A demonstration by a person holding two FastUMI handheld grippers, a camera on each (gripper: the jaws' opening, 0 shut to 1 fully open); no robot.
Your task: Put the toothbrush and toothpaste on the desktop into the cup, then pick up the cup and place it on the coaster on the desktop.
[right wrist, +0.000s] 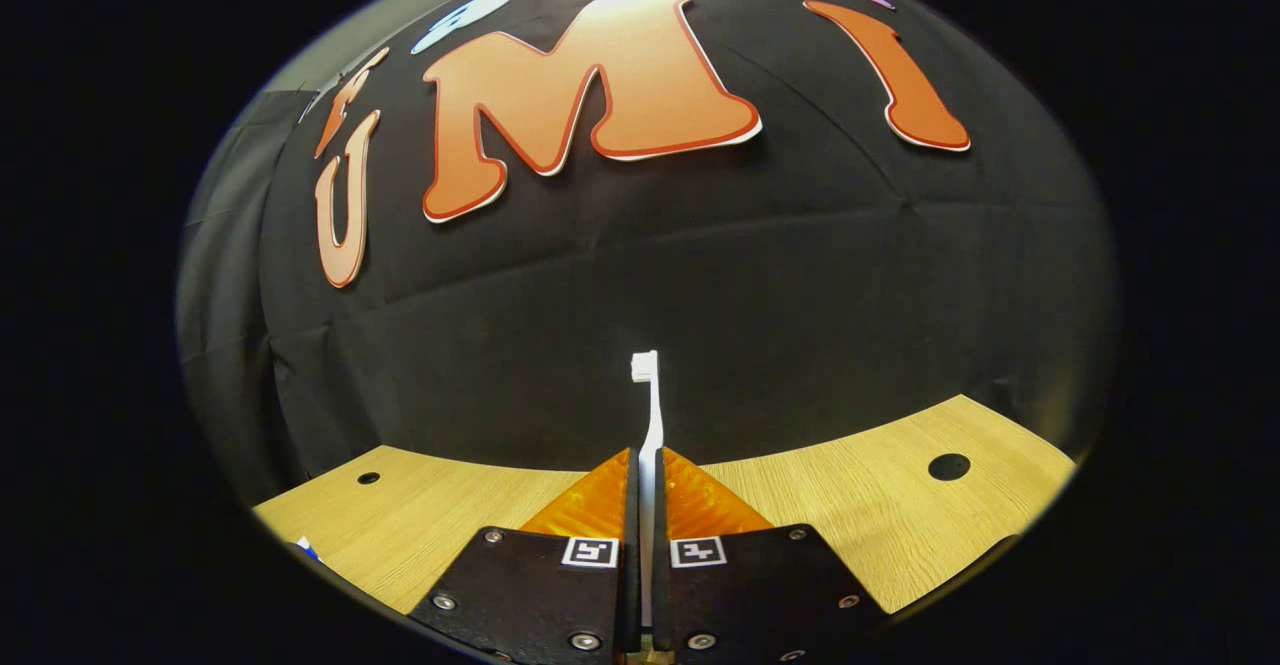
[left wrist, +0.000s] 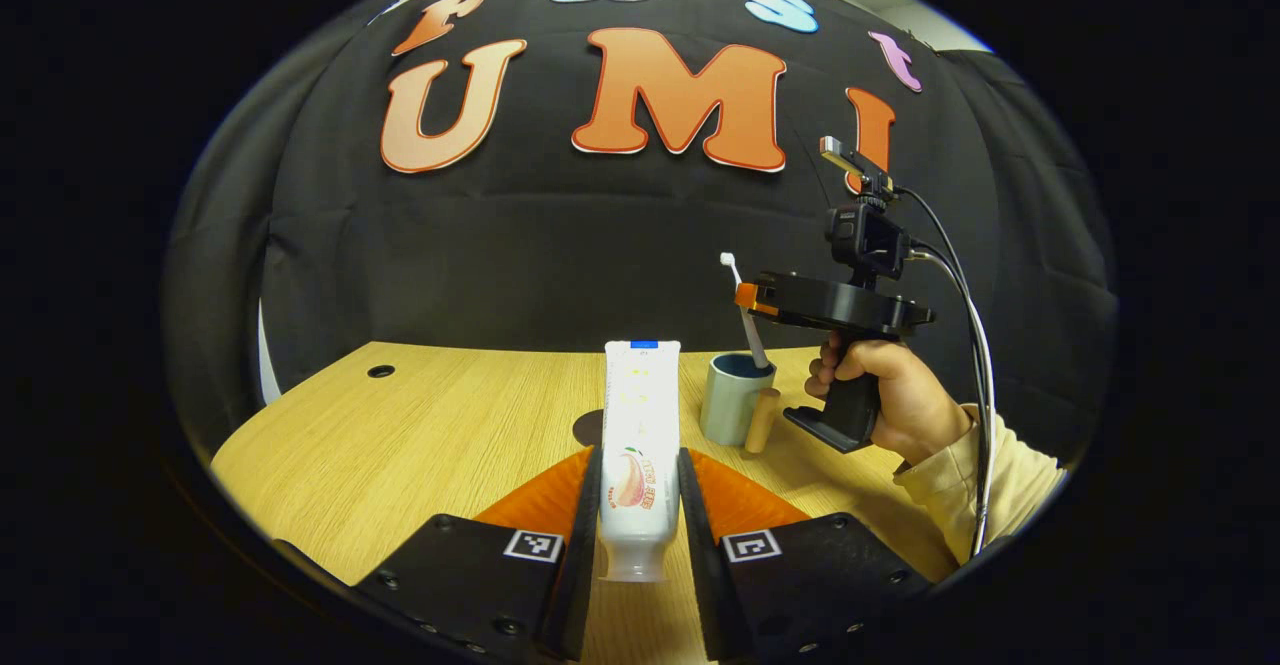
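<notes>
My left gripper (left wrist: 640,505) clamped the toothpaste (left wrist: 640,445), short of the cup (left wrist: 735,397) | my right gripper (right wrist: 645,505) gripped the toothbrush (right wrist: 648,415) (bristles up) above the cup.

A staged recording booth, not a lived-in room. Black cloth wall (left wrist: 560,245) hung behind and around a pale wood-grain desk (left wrist: 440,425), creased and draped like a backdrop. Round cable holes (right wrist: 948,466) cut in the desktop, office-style. Handheld rig (left wrist: 835,310) with a small camera (left wrist: 868,240) mounted on top and cables (left wrist: 975,345) trailing from it, gripped by a hand (left wrist: 895,400). Square printed markers (right wrist: 590,551) stuck on the tool bodies, typical of data-collection setups.
</notes>
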